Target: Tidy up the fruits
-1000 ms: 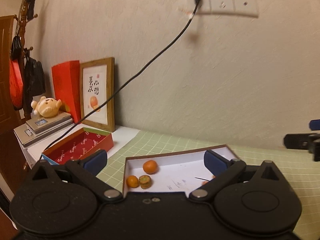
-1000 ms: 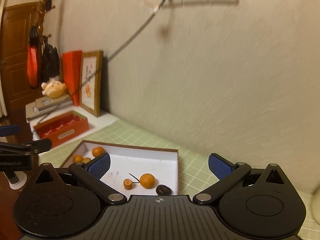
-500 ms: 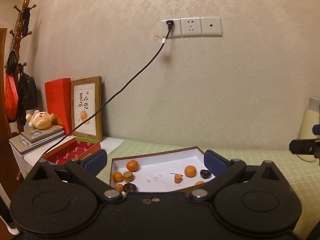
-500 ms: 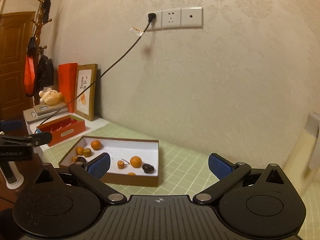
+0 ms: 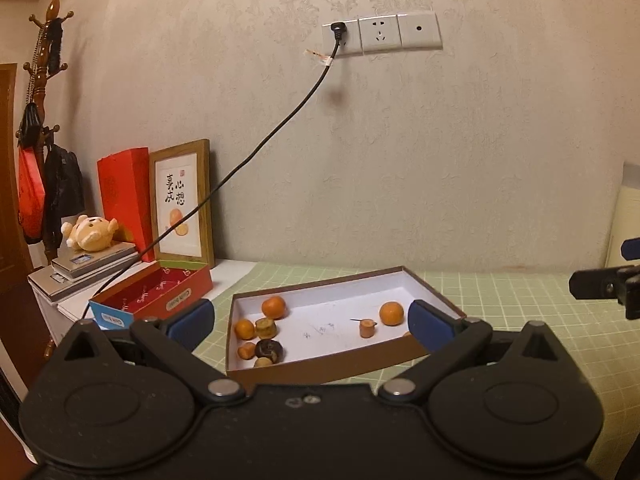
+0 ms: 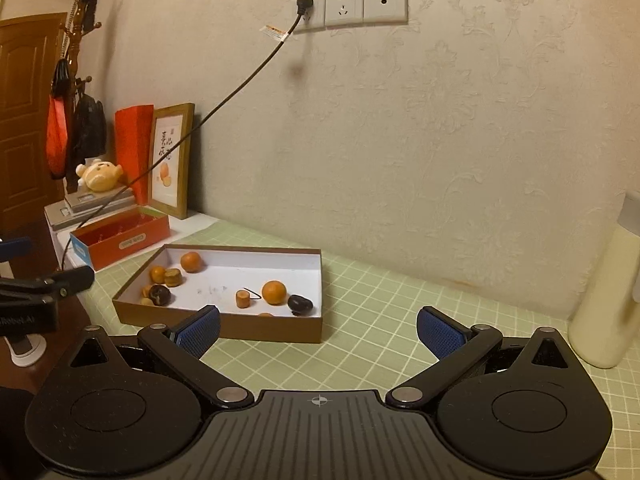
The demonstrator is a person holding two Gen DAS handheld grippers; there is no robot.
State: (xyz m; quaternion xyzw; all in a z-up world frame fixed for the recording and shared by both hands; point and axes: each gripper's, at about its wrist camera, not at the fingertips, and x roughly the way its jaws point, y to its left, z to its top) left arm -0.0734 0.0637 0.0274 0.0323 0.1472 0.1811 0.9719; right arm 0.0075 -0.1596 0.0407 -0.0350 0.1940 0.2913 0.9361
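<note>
A green grid mat (image 6: 380, 344) is carrying a brown tray (image 6: 224, 326) holding small fruits (image 6: 274, 292). The left gripper (image 5: 310, 320) is hovering spread before it; the right gripper (image 6: 318, 330), also spread, is sitting right of the tray.

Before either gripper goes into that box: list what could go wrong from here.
1. The fruits at the left end of the box lie bunched, so the open left gripper may nudge neighbours.
2. The dark fruit lies beside the orange; the open right gripper could roll one away.
</note>
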